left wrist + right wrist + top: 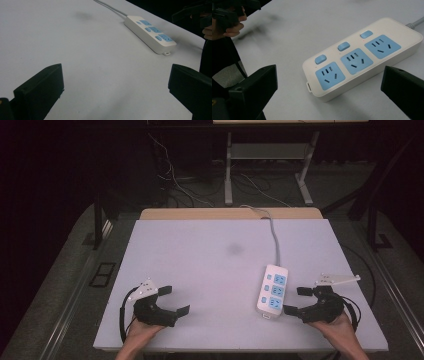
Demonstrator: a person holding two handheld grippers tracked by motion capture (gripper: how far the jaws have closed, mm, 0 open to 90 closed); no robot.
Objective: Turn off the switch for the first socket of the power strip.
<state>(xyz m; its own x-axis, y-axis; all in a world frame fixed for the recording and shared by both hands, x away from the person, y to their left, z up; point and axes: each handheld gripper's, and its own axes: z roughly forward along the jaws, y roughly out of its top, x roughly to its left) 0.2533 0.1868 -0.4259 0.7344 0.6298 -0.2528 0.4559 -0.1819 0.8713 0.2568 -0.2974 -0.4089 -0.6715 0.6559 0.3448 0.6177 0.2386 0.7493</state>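
White glossy plastic power strip (pixel 272 290), oblong with rounded corners, three blue sockets, three blue buttons and a grey round cord (pixel 274 237), lies flat on the matte pale table (pixel 200 270), right-front. Right gripper (pixel 297 300) just beside its near end, blocky black jaws wide, holding nothing. Left gripper (pixel 174 300) well apart, jaws wide, also holding nothing.

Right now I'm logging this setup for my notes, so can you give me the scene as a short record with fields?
surface: white table top
main item: white power strip with three blue sockets and three blue switches, nothing plugged in
cable: grey cord runs from the strip's far end over the table's back edge
left gripper: open, holds nothing, resting near the table's front left
right gripper: open, holds nothing, just right of the strip's near end
contact: neither gripper touches the strip
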